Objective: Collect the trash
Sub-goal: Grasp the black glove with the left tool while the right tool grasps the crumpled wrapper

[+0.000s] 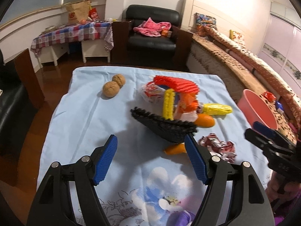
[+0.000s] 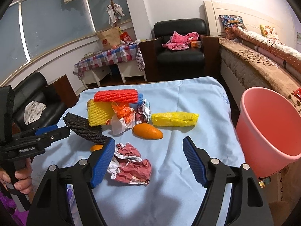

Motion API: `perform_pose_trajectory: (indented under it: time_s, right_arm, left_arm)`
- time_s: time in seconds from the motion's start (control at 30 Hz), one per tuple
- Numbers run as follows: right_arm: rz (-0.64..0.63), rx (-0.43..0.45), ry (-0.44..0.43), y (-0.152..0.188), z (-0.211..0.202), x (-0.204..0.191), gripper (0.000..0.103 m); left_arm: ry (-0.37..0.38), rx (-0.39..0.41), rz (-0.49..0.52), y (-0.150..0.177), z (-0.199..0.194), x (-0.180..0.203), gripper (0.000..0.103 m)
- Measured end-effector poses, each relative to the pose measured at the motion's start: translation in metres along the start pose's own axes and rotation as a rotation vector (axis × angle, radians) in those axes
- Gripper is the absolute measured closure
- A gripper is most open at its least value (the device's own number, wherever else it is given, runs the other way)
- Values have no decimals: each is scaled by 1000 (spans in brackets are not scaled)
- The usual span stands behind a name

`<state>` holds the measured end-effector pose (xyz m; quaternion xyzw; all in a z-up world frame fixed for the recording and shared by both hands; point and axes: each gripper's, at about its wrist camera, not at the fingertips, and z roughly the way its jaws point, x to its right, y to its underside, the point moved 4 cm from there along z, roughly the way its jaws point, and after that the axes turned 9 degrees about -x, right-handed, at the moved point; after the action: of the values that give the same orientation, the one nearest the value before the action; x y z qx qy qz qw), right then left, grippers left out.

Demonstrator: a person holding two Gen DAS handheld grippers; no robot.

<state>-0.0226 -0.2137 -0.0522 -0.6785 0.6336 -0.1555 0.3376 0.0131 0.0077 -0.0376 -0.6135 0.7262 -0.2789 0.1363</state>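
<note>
Our left gripper (image 1: 151, 143) is spread wide and holds nothing; it hangs over the light blue cloth of the counter (image 1: 84, 116). Its right finger (image 1: 195, 162) is just in front of the black foam net (image 1: 165, 126), and we cannot tell if they touch. Our right gripper (image 2: 148, 146) is also spread wide and empty. We take the crumpled red paper (image 2: 131, 163) as our landmark: it lies on the cloth between the right gripper's fingers, close to the left finger (image 2: 102, 163).

Just behind the red paper lies an orange peel (image 2: 147, 131), and a smaller piece of peel (image 2: 96, 147) shows to its left, partly under the black foam net. Behind the peel, further from the red paper, lies a pile of trash: a yellow foam net (image 2: 98, 114), a red foam net (image 2: 115, 95), an orange wrapper (image 2: 123, 111) and a white wrapper (image 2: 118, 125). A yellow plastic bag (image 2: 175, 119) lies to the right of the pile. Two walnuts (image 1: 113, 86) sit well apart from the red paper, at the far left of the cloth. The pink bucket (image 2: 267, 131) stands to the right of the red paper, beside the counter's edge, and it looks empty.
</note>
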Motion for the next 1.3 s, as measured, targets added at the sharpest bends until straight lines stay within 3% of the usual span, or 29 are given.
perform_pose_trajectory:
  time_s: [0.3, 0.63, 0.73, 0.97, 1.0, 1.07, 1.2, 1.3]
  right_arm:
    - [-48, -61, -41, 7, 12, -10, 35]
    - [-35, -147, -77, 13, 30, -10, 49]
    - [-37, -164, -79, 15, 34, -10, 49]
    - [-23, -169, -86, 14, 33, -5, 49]
    - [-18, -171, -88, 15, 33, -4, 49]
    - [-10, -173, -90, 15, 33, -1, 49]
    - [9, -171, -98, 16, 29, 5, 49]
    - [22, -170, -120, 18, 27, 7, 49]
  left_arm:
    - [79, -23, 7, 2, 3, 9, 29]
    - [47, -69, 22, 11, 12, -5, 29]
    - [72, -95, 24, 15, 15, -5, 29]
    - [128, -69, 169, 20, 8, 25, 29]
    - [115, -70, 187, 21, 10, 28, 30]
    - [89, -84, 213, 22, 18, 32, 45]
    - [31, -121, 222, 25, 34, 30, 55]
    - [-15, -127, 232, 26, 40, 26, 69]
